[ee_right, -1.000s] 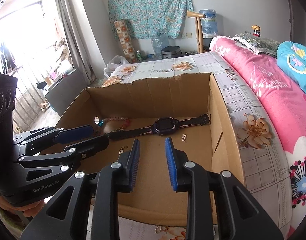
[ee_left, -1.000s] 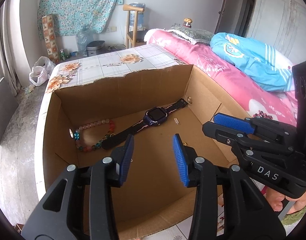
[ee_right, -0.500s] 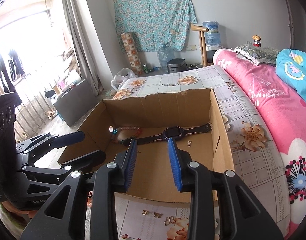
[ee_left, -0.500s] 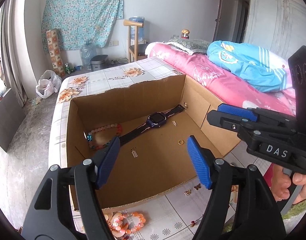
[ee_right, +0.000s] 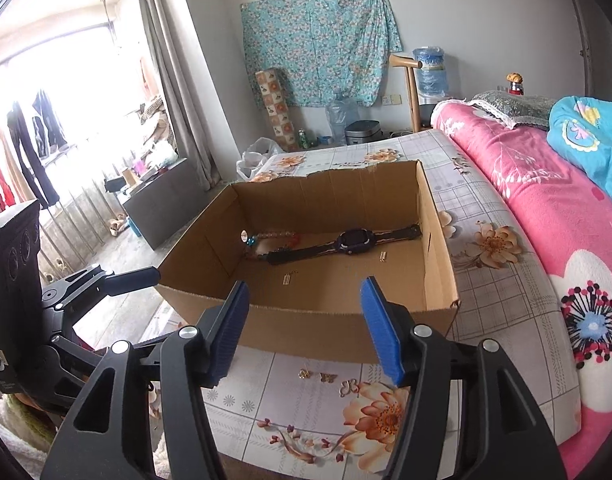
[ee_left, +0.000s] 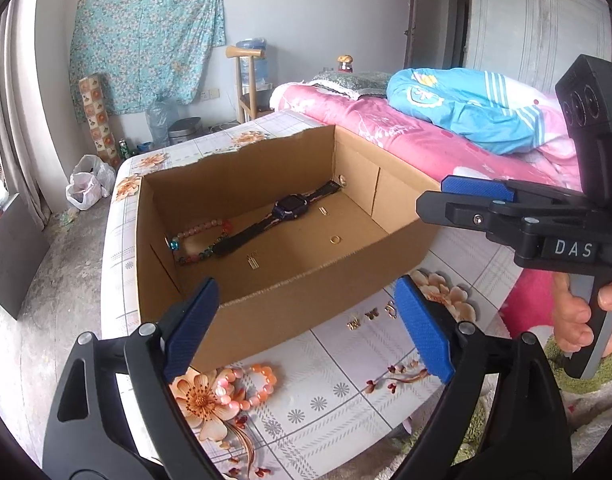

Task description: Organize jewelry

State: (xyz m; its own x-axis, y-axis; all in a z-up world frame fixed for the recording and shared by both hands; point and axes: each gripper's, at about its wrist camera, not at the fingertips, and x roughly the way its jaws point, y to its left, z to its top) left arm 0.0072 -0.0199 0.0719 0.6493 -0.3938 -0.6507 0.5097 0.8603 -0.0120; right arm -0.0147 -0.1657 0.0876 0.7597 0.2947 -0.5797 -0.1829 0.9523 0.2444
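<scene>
An open cardboard box (ee_left: 266, 304) stands on the floral tablecloth. Inside lie a dark smartwatch (ee_left: 290, 206), a bead bracelet (ee_left: 198, 240), a gold ring (ee_left: 335, 239) and a small pendant (ee_left: 253, 261). In front of the box a pink bead bracelet (ee_left: 250, 384) and small gold earrings (ee_left: 372, 314) rest on the cloth. My left gripper (ee_left: 306, 286) hovers before the box's front wall, its jaws opening wide with nothing between them. My right gripper (ee_right: 305, 286) hangs above the earrings (ee_right: 326, 377), jaws also opening and empty. The watch (ee_right: 352, 240) shows in the right wrist view too.
A bed with a pink blanket (ee_right: 546, 208) and a blue quilt (ee_left: 466, 112) runs along the right of the table. The table's near edge (ee_right: 346, 468) is close below the grippers. A white plastic bag (ee_left: 86, 184) and a wooden chair (ee_left: 246, 80) stand beyond.
Both grippers have drawn back from over the box's inside to in front of its near wall. Both sets of jaws have widened. The bracelet and earrings on the cloth have come into view.
</scene>
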